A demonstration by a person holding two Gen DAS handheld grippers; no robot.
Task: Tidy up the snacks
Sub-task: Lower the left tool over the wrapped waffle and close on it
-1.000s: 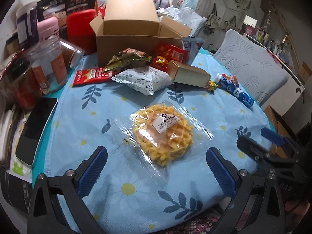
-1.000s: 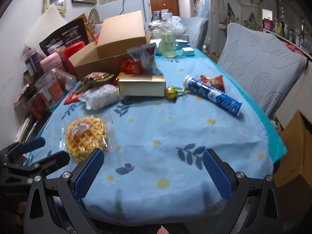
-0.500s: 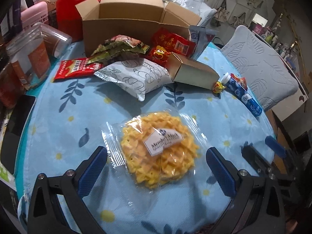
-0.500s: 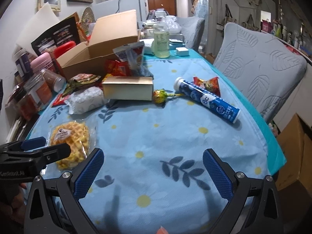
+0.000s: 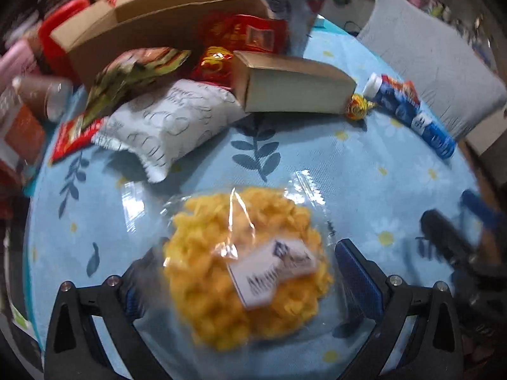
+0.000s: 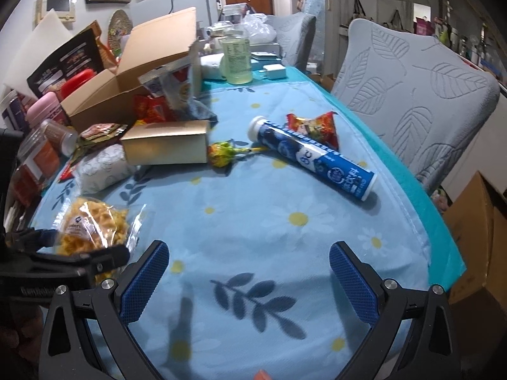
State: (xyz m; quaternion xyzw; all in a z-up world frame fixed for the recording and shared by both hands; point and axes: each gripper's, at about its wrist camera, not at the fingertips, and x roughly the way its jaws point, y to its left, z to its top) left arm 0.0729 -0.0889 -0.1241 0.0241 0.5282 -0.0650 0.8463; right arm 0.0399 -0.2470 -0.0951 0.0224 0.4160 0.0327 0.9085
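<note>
A clear-wrapped yellow waffle pack lies on the blue flowered tablecloth between the fingers of my left gripper, which stands open around it. The wrapper covers the left pad. In the right wrist view the waffle pack sits crumpled in the left gripper at the near left. My right gripper hangs open over bare cloth near the table's front edge. Behind lie a white pouch, a gold box, a lollipop, a blue tube and a red packet.
An open cardboard box stands at the back left with red and green snack bags against it. Jars and a pink bottle line the left edge. A bottle of yellowish liquid stands far back. A grey chair is to the right.
My left gripper has moved forward and down until the waffle pack sits between its fingers; the wrapper now looks crumpled. The right gripper has shifted slightly forward and stays open.
</note>
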